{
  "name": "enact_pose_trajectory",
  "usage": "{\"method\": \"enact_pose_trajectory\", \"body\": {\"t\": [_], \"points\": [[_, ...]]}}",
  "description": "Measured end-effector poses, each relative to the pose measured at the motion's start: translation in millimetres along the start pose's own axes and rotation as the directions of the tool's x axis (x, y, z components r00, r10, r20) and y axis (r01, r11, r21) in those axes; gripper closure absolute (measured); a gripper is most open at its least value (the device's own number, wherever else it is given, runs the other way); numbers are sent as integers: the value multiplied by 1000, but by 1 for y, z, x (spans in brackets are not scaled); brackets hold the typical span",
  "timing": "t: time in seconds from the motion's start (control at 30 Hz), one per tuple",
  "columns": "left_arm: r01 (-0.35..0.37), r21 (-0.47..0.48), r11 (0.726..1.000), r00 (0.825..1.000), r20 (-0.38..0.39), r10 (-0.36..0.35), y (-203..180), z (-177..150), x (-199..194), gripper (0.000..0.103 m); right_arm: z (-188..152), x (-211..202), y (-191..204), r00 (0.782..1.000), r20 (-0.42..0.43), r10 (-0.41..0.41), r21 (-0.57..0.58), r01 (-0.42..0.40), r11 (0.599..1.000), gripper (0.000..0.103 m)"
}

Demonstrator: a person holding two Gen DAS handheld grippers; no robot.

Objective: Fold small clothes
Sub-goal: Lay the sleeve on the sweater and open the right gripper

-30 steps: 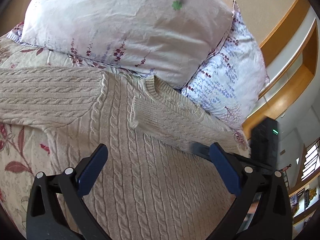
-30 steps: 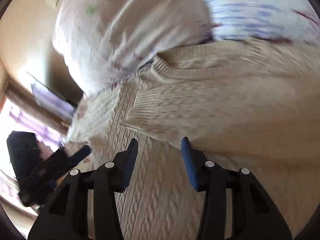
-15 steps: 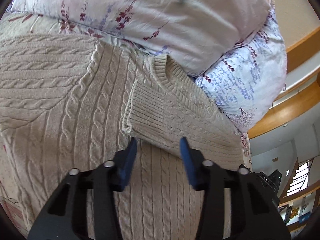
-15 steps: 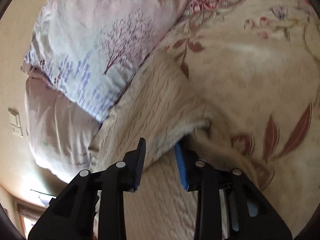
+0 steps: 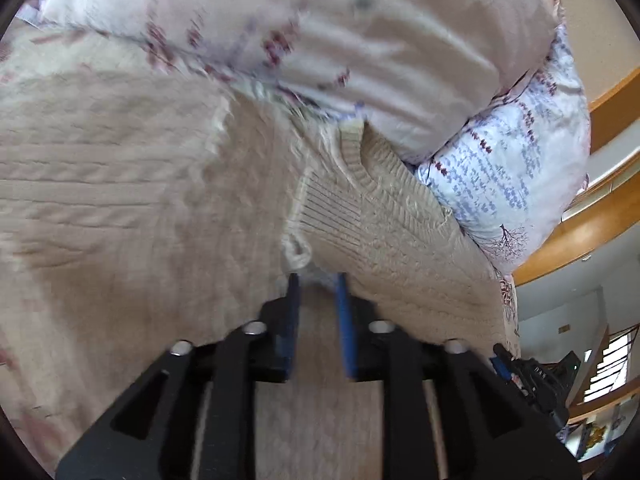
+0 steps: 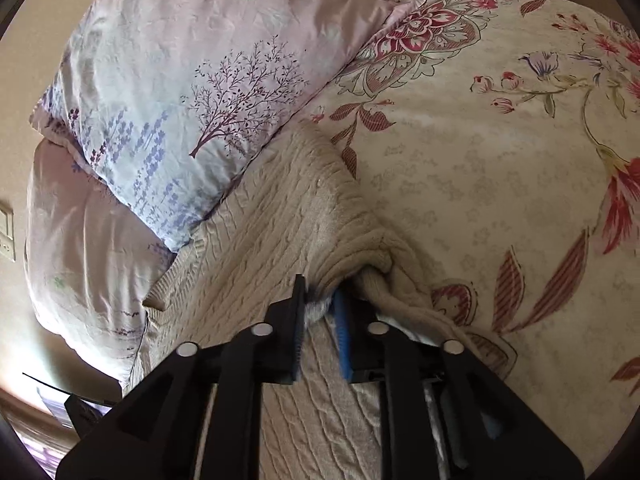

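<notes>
A beige cable-knit sweater (image 5: 140,200) lies spread on the bed, one sleeve folded across its chest with the ribbed cuff (image 5: 332,216) facing me. My left gripper (image 5: 318,280) sits at the cuff's lower corner. Its jaws are closing, with the knit bunched between the blue pads. In the right wrist view the sweater (image 6: 260,240) reaches up to the pillows. My right gripper (image 6: 320,304) is shut on a raised fold at its side edge, where the fabric puckers into the pads.
Two pillows lean at the head of the bed: a pink one (image 5: 360,40) and a white one with lavender print (image 5: 512,160), also the tree-print pillow (image 6: 200,92). A floral bedspread (image 6: 500,140) lies right of the sweater. A wooden rail (image 5: 580,240) runs beyond the bed.
My left gripper went from wide open to nearly closed and dropped onto the sleeve cuff. My right gripper swung across to the sweater's side edge and closed on a fold there.
</notes>
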State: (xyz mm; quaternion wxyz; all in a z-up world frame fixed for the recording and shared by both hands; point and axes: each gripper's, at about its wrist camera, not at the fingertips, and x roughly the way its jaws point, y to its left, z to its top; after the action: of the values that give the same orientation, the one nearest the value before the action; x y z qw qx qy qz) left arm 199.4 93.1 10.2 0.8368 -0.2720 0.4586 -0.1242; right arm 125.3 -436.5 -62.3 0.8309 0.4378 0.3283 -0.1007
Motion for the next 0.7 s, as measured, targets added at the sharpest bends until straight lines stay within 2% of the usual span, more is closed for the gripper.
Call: {"method": "enact_pose_trajectory", "body": {"t": [0.03, 0.07, 0.17, 0.3, 0.37, 0.5, 0.6, 0.7], "points": [[3, 4, 1000, 1000, 21, -3, 4, -2, -12, 58, -1, -2, 1, 1000, -3, 8, 0, -8, 1000, 74], [2, 5, 1000, 999, 46, -2, 10, -3, -24, 52, -2, -4, 0, 1000, -9, 14, -2, -14, 1000, 69], [-40, -21, 999, 992, 119, 42, 40, -4, -68, 49, -7, -11, 3, 999, -17, 31, -28, -31, 999, 57], [-98, -141, 985, 976, 177, 123, 98, -2, -118, 50, -12, -16, 9, 999, -27, 40, -63, -42, 997, 48], [-145, -223, 964, 962, 195, 190, 130, -2, -138, 51, -15, -15, 14, 998, -43, 52, -78, -55, 995, 48], [-187, -332, 925, 948, 186, 258, 171, 1, -151, 51, -20, -15, 22, 996, -56, 70, -115, -76, 991, 46], [-161, -413, 896, 950, 181, 254, 196, 3, -153, 55, -24, -14, 26, 994, -71, 80, -132, -89, 987, 45], [-115, -454, 884, 953, 200, 227, 209, 5, -151, 61, -26, -14, 29, 994, -79, 81, -151, -92, 984, 45]]}}
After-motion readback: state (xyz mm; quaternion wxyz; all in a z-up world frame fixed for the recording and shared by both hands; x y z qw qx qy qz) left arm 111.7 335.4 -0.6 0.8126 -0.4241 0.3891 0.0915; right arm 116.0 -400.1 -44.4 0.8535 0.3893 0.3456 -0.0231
